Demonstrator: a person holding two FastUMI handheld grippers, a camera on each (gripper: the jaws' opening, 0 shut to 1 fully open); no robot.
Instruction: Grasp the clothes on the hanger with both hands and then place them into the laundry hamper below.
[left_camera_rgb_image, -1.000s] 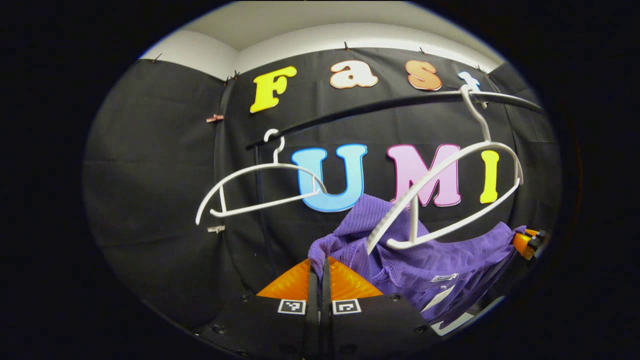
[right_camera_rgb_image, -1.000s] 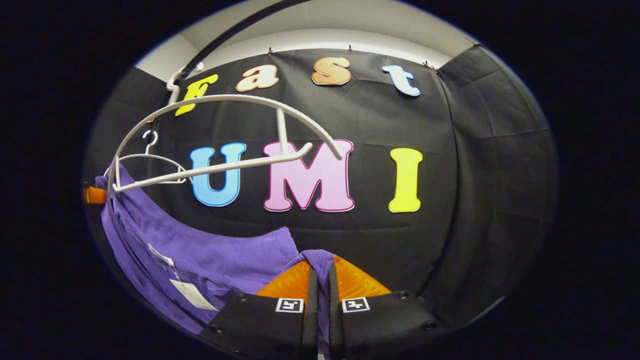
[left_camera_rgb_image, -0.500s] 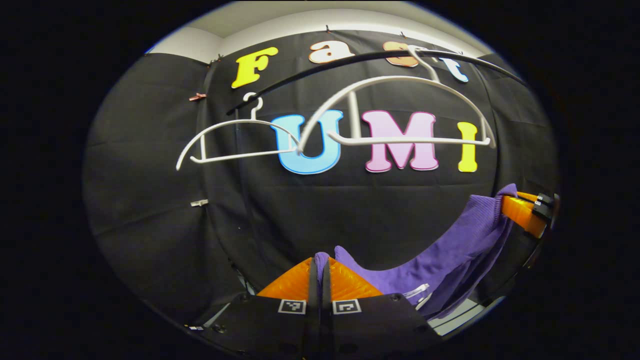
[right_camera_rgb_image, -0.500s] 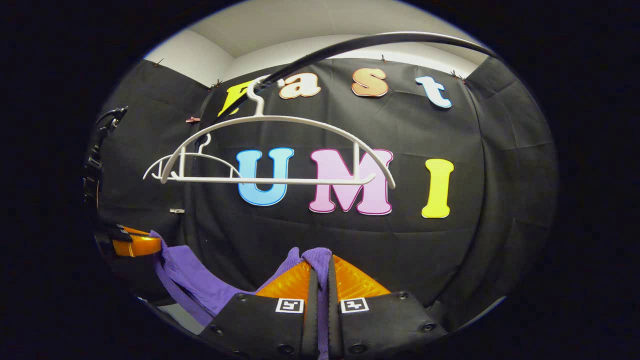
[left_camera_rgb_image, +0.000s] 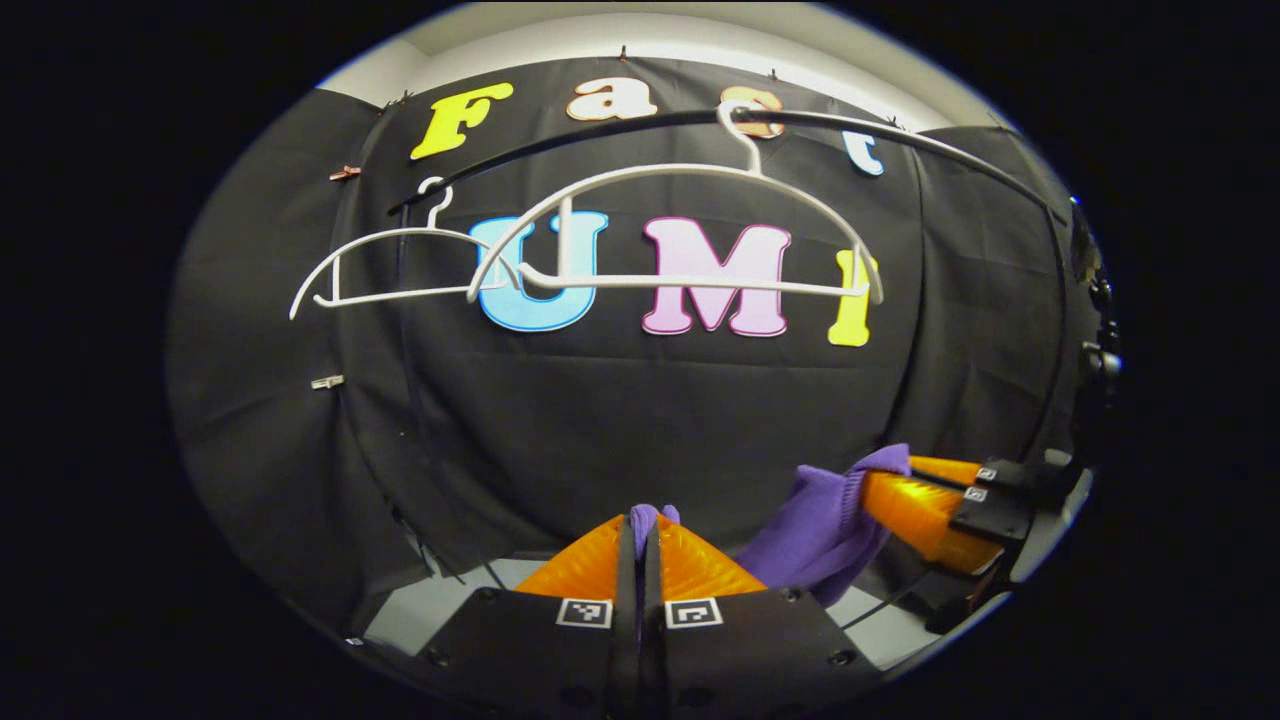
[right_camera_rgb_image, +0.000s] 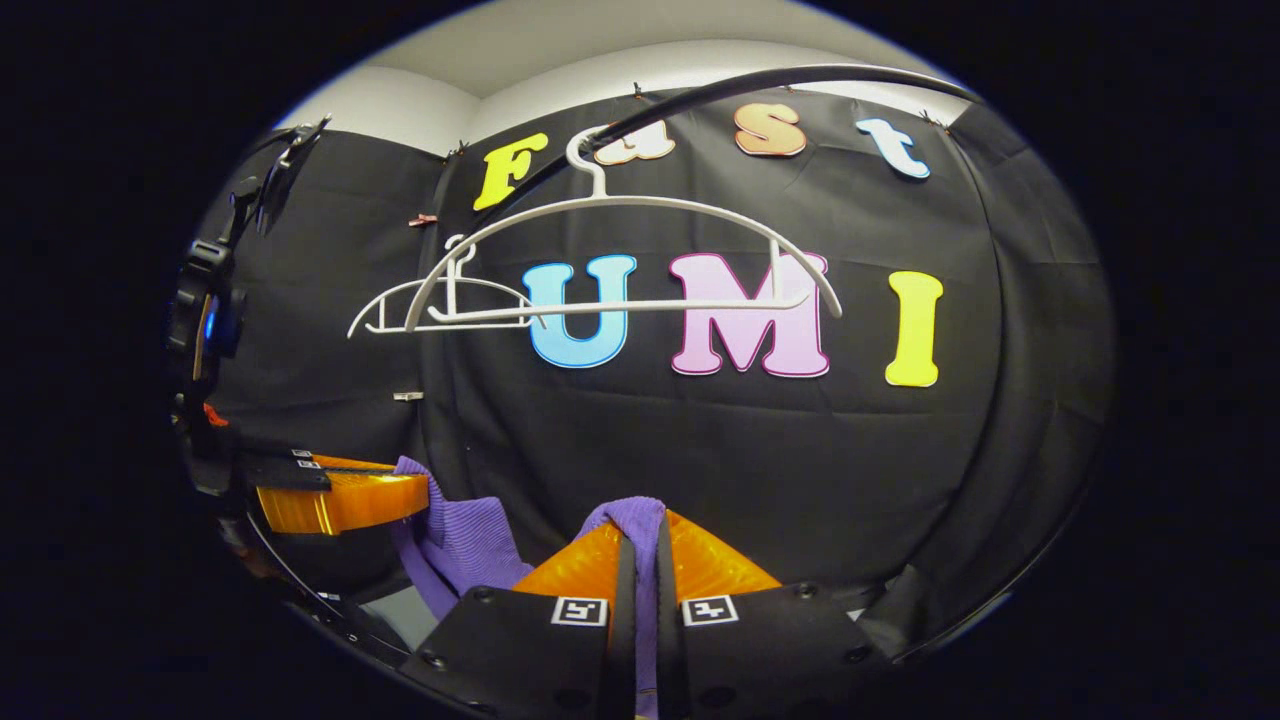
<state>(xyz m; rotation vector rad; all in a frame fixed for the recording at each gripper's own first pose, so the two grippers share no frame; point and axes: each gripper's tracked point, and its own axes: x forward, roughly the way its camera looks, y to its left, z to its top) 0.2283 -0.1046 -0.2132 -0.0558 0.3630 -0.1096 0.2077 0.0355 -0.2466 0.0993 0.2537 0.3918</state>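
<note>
The left gripper (left_camera_rgb_image: 640, 535) has its ridged orange fingers closed on a small tuft of the purple ribbed knit garment (left_camera_rgb_image: 815, 530). The right gripper (right_camera_rgb_image: 640, 540) pinches another fold of the same soft cloth between its fingers. The garment sags low between the two grippers, well below two bare white plastic hangers (left_camera_rgb_image: 680, 230), curved and thin, hooked on a dark rail (right_camera_rgb_image: 760, 80) at the far wall.

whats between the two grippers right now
The purple garment hangs slack between the left gripper and right gripper, both pinching it; seen in both gripper views.
</note>
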